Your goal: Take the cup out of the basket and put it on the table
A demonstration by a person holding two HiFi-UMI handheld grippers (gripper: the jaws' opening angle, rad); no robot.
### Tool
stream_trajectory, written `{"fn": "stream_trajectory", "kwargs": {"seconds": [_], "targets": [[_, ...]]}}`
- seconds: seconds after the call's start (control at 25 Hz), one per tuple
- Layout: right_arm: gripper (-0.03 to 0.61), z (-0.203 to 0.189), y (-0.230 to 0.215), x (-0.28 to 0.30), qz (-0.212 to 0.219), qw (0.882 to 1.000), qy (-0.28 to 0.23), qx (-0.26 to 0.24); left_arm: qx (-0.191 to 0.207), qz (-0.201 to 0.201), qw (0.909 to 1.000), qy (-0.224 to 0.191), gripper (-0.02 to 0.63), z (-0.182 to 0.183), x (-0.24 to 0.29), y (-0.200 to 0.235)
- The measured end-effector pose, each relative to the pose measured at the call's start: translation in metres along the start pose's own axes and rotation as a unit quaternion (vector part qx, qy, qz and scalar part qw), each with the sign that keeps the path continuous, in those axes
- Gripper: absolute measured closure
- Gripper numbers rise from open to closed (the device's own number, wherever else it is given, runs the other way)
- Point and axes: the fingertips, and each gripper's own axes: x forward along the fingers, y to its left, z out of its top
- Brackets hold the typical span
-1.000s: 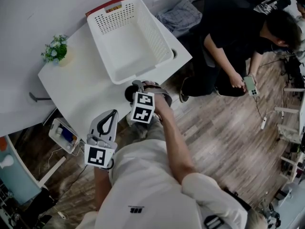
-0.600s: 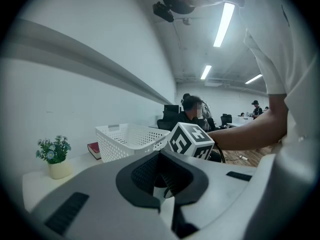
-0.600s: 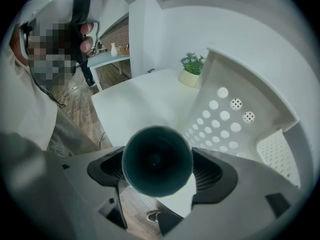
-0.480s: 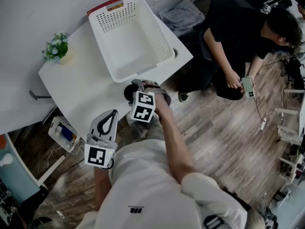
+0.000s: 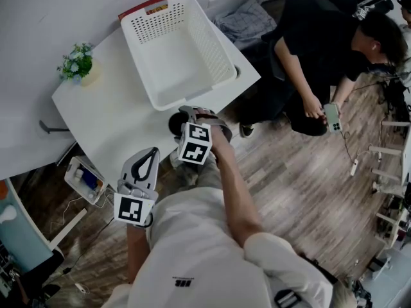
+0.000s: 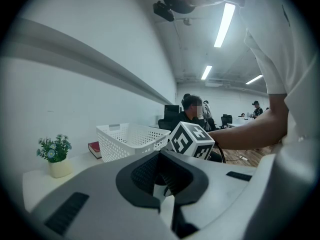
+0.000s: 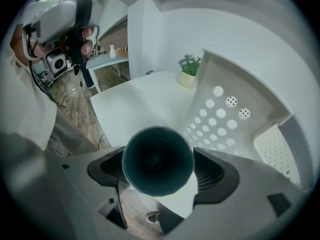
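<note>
Holding dark cup [image 7: 158, 160] tight in right gripper [image 5: 185, 114], one jaw on each side. Cup already out of white basket [image 5: 212, 43], just beside basket's near corner, by front edge of worktop [image 5: 109, 120]. Basket looks empty. Cannot tell if cup touches worktop. Left gripper [image 5: 151, 154] hangs low near body, jaws together, nothing in them. Step in hand: putting cup down. Next move, I think: set cup flat on worktop, away from edge, then let go.
</note>
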Motion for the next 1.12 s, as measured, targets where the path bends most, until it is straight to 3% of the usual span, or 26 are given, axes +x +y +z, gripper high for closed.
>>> {"fn": "stream_trajectory", "kwargs": {"seconds": [1.12], "targets": [[0.184, -0.006, 0.001, -0.013, -0.001, 1.000, -0.017, 0.006, 0.003, 0.000, 1.0000, 0.001, 0.604, 0.002, 0.005, -0.009]]}}
